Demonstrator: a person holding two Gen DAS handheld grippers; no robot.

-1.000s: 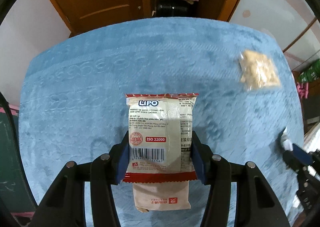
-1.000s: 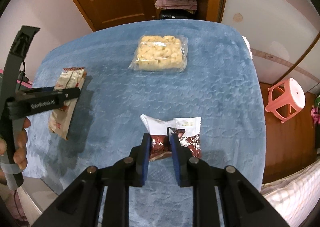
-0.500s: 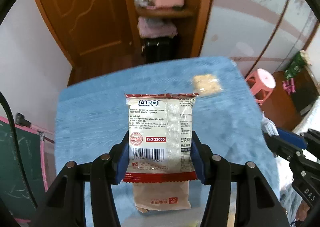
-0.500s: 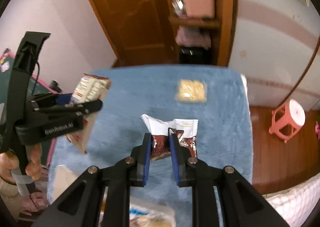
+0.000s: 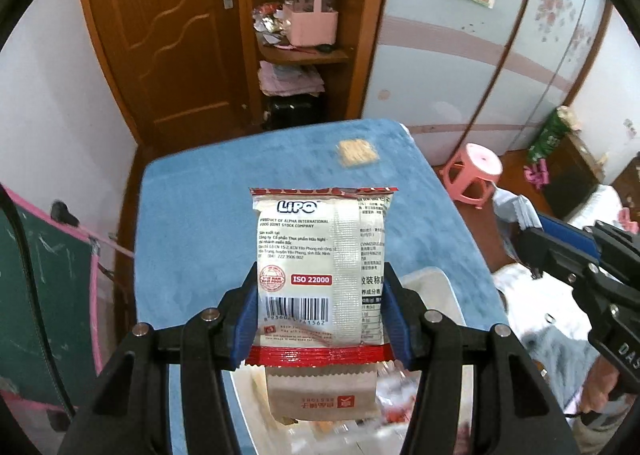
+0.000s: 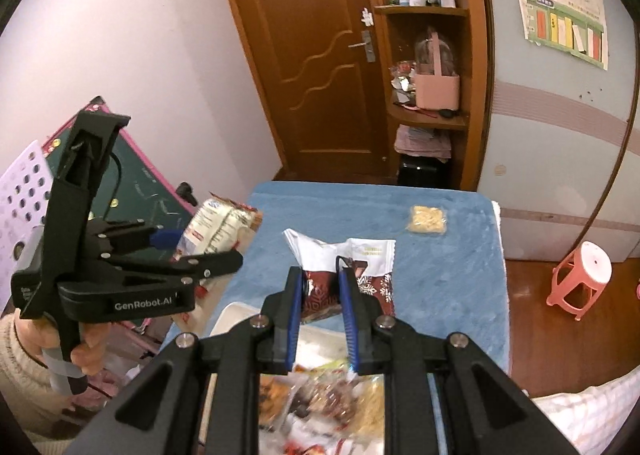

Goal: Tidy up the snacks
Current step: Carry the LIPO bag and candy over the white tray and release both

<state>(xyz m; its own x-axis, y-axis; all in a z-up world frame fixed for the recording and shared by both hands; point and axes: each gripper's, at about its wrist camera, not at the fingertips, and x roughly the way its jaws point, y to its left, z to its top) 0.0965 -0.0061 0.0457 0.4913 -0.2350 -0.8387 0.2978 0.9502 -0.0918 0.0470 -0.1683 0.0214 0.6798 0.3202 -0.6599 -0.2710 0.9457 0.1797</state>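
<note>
1. Two grippers are each clamped on a snack, both held up in the air above the near end of the blue-covered table [image 5: 192, 207].
2. Farthest left, a green board with a pink frame [image 5: 48, 295] stands beside the table's left edge.
3. Next, the left gripper [image 5: 320, 319] pinches the Lipo packet [image 5: 320, 255] by its two side edges; the packet stands upright, label facing the camera, its red bottom seam level with the blue pads. A brown paper packet [image 5: 322, 395] hangs just below it, touching that seam; whether the fingers hold it too I cannot tell.
4. Under both tools, at the table's near edge, sits a white tray [image 6: 236, 315] with a blurred heap of mixed snacks [image 6: 324, 391] in it.
5. Right of centre, the right gripper [image 6: 322, 295] is pressed onto the dark red and white snowflake packet [image 6: 344, 271], gripping its lower left part, the white top flaring above the fingers.
6. Well apart, near the table's far right corner, a clear bag of pale yellow crackers [image 6: 427, 218] lies flat on the cloth.
7. Beyond the right edge, a pink stool [image 6: 582, 279] stands on the wooden floor.
</note>
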